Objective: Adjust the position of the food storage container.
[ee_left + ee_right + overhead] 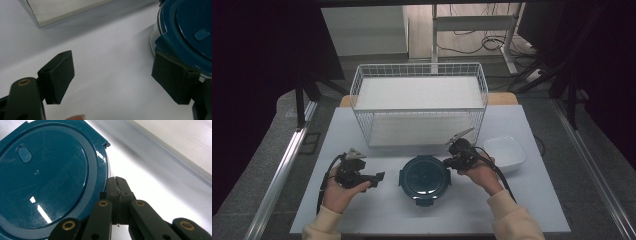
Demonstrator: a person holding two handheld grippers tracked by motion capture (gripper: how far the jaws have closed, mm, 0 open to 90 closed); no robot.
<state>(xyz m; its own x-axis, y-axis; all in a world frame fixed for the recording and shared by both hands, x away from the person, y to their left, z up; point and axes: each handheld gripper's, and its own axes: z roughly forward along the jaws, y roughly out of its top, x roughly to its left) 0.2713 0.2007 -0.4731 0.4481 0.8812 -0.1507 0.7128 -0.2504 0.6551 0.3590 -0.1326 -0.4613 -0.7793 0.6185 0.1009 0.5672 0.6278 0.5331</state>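
Round blue-lidded container [424,177] near the table's [377,210] front edge, midway between both hands. Right gripper [116,182], jaws pressed together on nothing, tip at the lid's rim: nearer. Left gripper [112,80], jaws wide apart, container just beside one jaw.

Bare table [377,210] lay open before the round lidded container [425,177]. Behind it the wire rack [419,102] blocked passage; a white dish [504,151] stood to its right.

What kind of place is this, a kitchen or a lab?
Probably a lab or recording setup, not a kitchen: a bare white table under black curtains, loose cables on the floor, and handheld grippers beside a blue-lidded container.
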